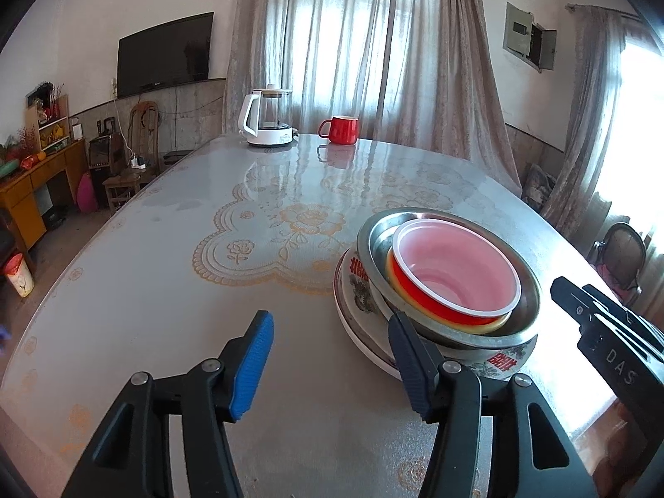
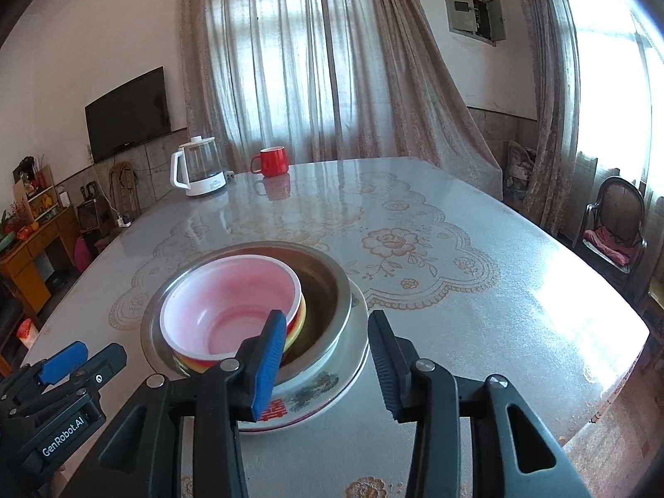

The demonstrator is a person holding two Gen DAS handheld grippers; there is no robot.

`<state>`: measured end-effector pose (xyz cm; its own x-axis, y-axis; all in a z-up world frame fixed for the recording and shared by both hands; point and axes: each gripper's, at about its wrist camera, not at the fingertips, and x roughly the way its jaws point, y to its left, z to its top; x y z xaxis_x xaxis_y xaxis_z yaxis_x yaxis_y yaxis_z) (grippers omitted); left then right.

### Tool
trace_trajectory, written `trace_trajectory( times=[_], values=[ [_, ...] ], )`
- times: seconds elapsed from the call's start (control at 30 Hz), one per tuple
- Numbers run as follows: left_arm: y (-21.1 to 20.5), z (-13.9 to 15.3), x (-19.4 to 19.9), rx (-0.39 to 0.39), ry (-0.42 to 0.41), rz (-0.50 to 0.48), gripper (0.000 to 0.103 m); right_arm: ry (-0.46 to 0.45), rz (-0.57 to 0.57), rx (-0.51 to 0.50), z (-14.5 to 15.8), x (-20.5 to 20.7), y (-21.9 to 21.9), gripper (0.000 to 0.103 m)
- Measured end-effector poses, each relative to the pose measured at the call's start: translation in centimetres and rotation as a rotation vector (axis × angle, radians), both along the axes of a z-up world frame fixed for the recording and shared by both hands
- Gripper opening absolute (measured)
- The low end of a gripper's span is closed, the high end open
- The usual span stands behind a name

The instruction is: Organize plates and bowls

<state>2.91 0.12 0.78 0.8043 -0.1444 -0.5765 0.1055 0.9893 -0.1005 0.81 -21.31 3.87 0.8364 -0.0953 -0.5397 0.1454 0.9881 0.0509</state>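
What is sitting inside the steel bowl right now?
A red bowl with a pink interior nests in the steel bowl, a yellow rim beneath it. Anything lower is hidden.

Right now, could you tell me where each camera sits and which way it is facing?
Left wrist: on the left gripper, open, looking across the table; dish stack ahead-right, right gripper at right edge.
Right wrist: on the right gripper, open, over the stack's near rim; left gripper lower left.
Shared: stack, kettle, red mug.
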Motion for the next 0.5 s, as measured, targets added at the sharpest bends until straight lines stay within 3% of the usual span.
trace_trajectory(
  times=[0.23,0.5],
  values=[
    [-0.5,-0.3,-0.9,0.027,-0.008,-0.017,0.062,-0.027,-0.046,-0.023,-0.1,-1.1,0.2,0.041],
    [-0.9,0.0,-1.4,0.052,-0.040,-0.026,0.078,-0.003,-0.042,-0.015,-0.6,-1.1,0.4,0.041]
  ],
)
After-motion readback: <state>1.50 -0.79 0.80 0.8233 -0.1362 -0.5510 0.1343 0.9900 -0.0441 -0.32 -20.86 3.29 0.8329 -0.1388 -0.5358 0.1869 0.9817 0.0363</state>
